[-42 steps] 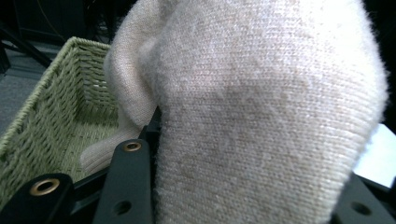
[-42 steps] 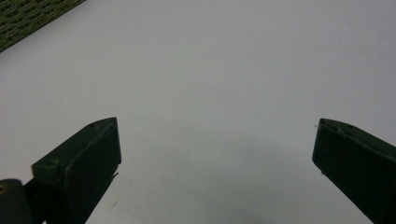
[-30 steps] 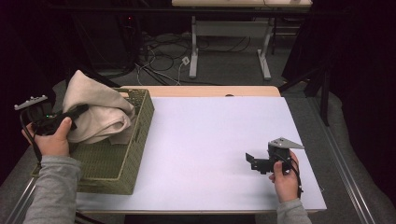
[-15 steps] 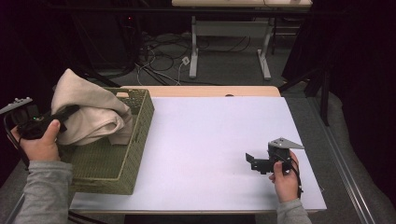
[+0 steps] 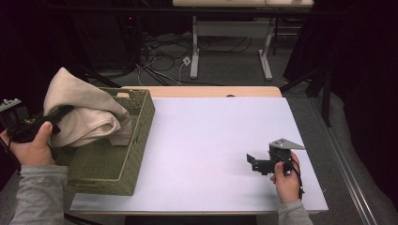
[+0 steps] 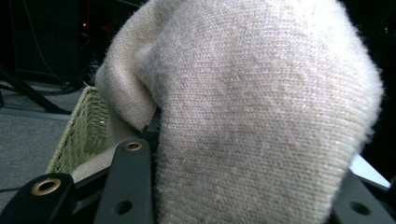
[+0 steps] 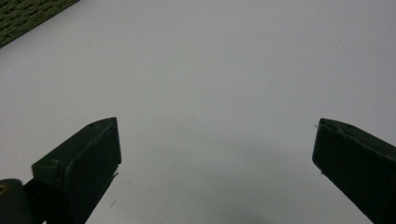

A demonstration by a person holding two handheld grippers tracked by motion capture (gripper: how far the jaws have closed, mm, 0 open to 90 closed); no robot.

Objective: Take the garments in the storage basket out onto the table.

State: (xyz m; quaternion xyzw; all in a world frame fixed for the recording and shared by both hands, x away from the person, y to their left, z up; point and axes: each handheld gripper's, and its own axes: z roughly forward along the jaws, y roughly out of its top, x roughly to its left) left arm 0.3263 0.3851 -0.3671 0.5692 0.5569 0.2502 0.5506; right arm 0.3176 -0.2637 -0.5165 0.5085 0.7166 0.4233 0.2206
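1. Beige sweater (image 5: 87,112) hangs over the green basket (image 5: 136,140), grasped by the left hand-held gripper (image 5: 61,112); lift until its hem clears the rim.
2. Left gripper view: knit bunches between the jaws; grip firmly.
3. Right hand-held gripper (image 7: 215,154) gapes empty above the white surface (image 7: 233,70); support the sweater's slack.

White tabletop (image 5: 211,136), cables on floor (image 5: 164,51), desk legs (image 5: 195,47)

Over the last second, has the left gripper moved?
Yes. The left gripper, shut on the beige sweater, has drawn left, away from the green basket's left rim, toward the table's edge, dragging the sweater along.
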